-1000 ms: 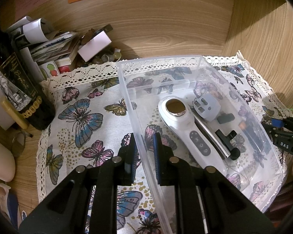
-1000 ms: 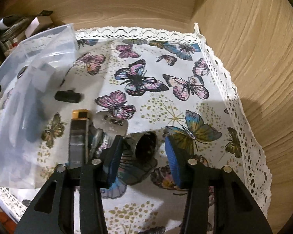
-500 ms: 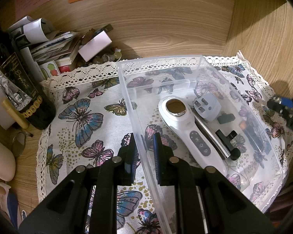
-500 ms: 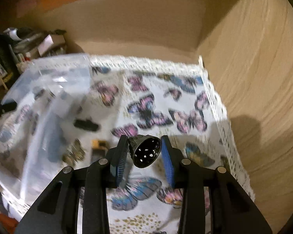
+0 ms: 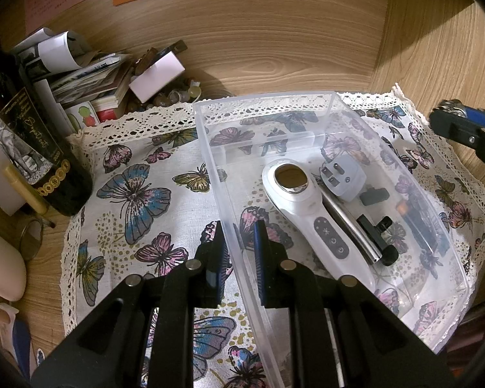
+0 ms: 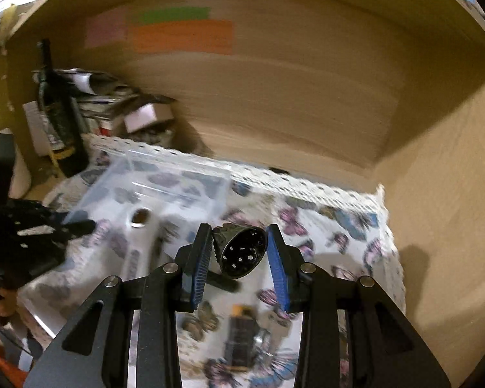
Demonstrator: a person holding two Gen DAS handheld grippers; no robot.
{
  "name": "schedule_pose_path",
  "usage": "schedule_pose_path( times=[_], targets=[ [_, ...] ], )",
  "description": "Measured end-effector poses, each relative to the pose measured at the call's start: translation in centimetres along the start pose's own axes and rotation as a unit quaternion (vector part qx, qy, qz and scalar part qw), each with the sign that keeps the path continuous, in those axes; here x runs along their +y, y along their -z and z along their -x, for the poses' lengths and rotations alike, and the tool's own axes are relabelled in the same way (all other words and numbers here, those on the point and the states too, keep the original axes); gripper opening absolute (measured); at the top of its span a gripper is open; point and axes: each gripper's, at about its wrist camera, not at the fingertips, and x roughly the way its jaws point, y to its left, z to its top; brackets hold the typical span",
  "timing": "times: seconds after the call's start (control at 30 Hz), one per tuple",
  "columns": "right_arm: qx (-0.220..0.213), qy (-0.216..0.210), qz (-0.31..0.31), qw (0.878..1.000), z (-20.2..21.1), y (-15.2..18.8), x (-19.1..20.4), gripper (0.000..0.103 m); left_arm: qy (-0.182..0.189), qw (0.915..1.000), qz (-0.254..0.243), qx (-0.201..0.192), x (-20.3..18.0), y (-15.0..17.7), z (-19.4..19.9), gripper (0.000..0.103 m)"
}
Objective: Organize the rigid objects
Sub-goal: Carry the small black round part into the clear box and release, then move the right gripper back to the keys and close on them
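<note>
A clear plastic bin (image 5: 336,103) sits on the butterfly cloth (image 5: 132,194). It holds a white handheld device (image 5: 304,207), a grey plug (image 5: 341,177), a metal bar and small black parts. My left gripper (image 5: 239,245) is shut on the bin's left wall. My right gripper (image 6: 237,252) is shut on a dark perforated metal cup (image 6: 239,252) and holds it in the air above the cloth, to the right of the bin (image 6: 158,181). The right gripper also shows at the right edge of the left wrist view (image 5: 465,126).
A dark bottle (image 5: 26,142) and a pile of papers and boxes (image 5: 97,74) stand at the back left. A black-and-orange lighter-like object (image 6: 241,336) and a metal piece lie on the cloth below the right gripper. Wooden walls close the back and right.
My right gripper closed on the metal cup, lifted it off the cloth and rose up and back. The left gripper and bin have not moved.
</note>
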Motion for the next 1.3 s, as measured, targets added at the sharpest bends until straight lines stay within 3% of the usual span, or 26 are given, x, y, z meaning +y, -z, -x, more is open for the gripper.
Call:
schedule_pose_path(
  times=[0.13, 0.37, 0.67, 0.8, 0.93, 1.3],
  targets=[
    [0.006, -0.022, 0.024, 0.999, -0.8, -0.5, 2.2, 0.032, -0.001, 1.0000, -0.001, 0.000, 0.0, 0.0, 0.0, 0.014],
    [0.060, -0.057, 0.044, 0.996, -3.9, 0.2, 4.7, 0.032, -0.001, 1.0000, -0.001, 0.000, 0.0, 0.0, 0.0, 0.014],
    [0.110, -0.060, 0.060, 0.990, -6.1, 0.7, 5.7, 0.032, -0.001, 1.0000, -0.001, 0.000, 0.1, 0.0, 0.0, 0.014],
    [0.104, -0.057, 0.059, 0.991, -5.9, 0.5, 5.8, 0.032, -0.002, 1.0000, -0.002, 0.000, 0.1, 0.0, 0.0, 0.014],
    [0.086, -0.056, 0.053, 0.993, -4.8, 0.2, 5.3, 0.039, -0.002, 1.0000, -0.001, 0.000, 0.1, 0.0, 0.0, 0.014],
    [0.040, -0.028, 0.018, 0.999, -0.7, -0.9, 1.8, 0.039, -0.002, 1.0000, -0.002, 0.000, 0.1, 0.0, 0.0, 0.014]
  ],
)
